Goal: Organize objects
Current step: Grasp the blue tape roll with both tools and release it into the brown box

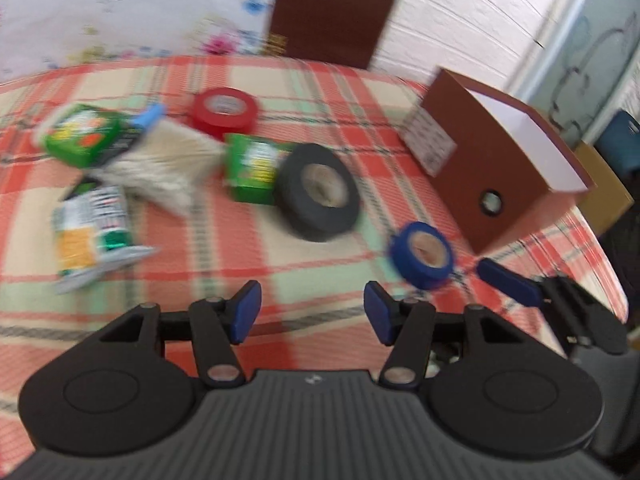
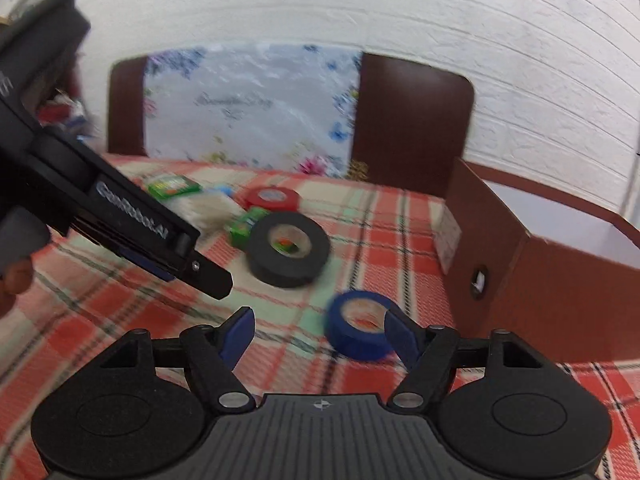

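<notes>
Table covered by a red, cream and mint plaid cloth (image 1: 280,264). White ribbed wall (image 2: 360,12) behind. Two brown chair backs at the far edge; a floral plastic sheet (image 2: 256,108) hangs between them in the right wrist view. A brown open-top box (image 1: 492,168) with a white inside sits at the table's right side, a round hole in its near face and a paper label on its side.

Left claw (image 1: 312,314): jaws apart, nothing between the blue pads, only cloth beneath. From this claw the blue tape roll (image 1: 422,254) lies at about 1 o'clock, just beyond the right pad and not touching it. The black tape roll (image 1: 318,192) sits at 12 o'clock, farther out. The red tape roll (image 1: 224,110) is at 11 o'clock, well back.

Right claw (image 2: 320,334): jaws apart, not gripping. The blue tape roll (image 2: 358,330) lies at its 1 o'clock, the right pad overlapping the roll's near right rim; whether it touches I cannot tell. The box stands just right of the roll. The black tape roll (image 2: 288,248) is at 12 o'clock.

Hard to read: both views are motion-blurred. Green packets (image 1: 86,134), a pale bundle (image 1: 172,164) and a printed tube (image 1: 92,228) cluster at 10 o'clock of the left claw; their print is illegible. The left claw crosses the right view's left side, its pads mostly hidden. A dark blue pad of the right claw (image 1: 510,288) pokes in at the left view's right edge, the rest cut off.
</notes>
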`<state>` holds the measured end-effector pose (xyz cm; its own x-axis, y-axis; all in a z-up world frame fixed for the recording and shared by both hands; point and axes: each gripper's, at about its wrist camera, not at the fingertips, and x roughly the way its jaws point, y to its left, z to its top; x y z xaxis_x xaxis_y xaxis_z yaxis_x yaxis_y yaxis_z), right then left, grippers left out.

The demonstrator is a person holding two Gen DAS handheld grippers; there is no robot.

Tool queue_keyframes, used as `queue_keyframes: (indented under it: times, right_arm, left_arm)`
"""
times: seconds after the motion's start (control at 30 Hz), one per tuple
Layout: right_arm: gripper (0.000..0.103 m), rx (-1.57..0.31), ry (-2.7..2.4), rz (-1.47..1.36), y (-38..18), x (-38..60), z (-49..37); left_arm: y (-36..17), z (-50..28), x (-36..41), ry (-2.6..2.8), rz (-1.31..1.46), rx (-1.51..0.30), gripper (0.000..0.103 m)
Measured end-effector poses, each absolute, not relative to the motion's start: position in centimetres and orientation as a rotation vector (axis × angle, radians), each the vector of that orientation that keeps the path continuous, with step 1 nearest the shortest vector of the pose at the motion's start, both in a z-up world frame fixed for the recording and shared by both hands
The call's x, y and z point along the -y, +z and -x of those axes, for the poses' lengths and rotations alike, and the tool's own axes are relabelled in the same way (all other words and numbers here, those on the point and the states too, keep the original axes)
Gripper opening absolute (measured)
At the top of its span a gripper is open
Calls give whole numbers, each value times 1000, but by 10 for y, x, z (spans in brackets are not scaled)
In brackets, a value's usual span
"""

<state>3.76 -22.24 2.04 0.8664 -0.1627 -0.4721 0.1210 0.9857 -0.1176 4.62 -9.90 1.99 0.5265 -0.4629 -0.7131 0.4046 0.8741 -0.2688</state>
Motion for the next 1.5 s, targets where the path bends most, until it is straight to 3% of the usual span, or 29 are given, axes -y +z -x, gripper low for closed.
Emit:
queue_keyframes:
  times: [0.27, 0.37, 0.4, 0.43, 0.5, 0.6, 0.73, 0.87, 1.17, 1.27, 1.5]
  right_arm:
    - [70, -562, -180, 54, 12, 247, -55]
    - [67, -580, -155, 59, 9, 247, -65]
    - [64, -584, -146, 60, 8, 246, -68]
    - [53, -591, -133, 59, 7, 246, -71]
    - [51, -584, -120, 57, 8, 245, -73]
    - [51, -490, -130, 82, 17, 240, -58]
    - [52, -242, -257, 177, 42, 236, -26]
    - [52, -125, -373, 206, 65, 257, -17]
    - [52, -204, -420, 176, 78, 321, -54]
    - [57, -242, -413, 219, 71, 331, -81]
    - [60, -215, -419, 158, 73, 331, -80]
  left_arm:
    - [21, -76, 167, -556, 29, -949, 55]
    - [14, -86, 186, -538, -5, -981, 49]
    - [11, -88, 189, -531, -15, -981, 42]
    - [11, -89, 191, -529, -25, -973, 34]
    - [12, -89, 191, -555, -14, -982, 18]
    - [30, -81, 190, -538, -7, -957, 18]
    - [81, -58, 197, -618, 2, -799, 18]
    - [118, -45, 227, -709, -35, -655, 18]
    - [119, -78, 291, -726, -81, -635, 18]
    - [113, -94, 307, -682, -105, -644, 21]
    - [108, -101, 304, -644, -118, -647, 21]
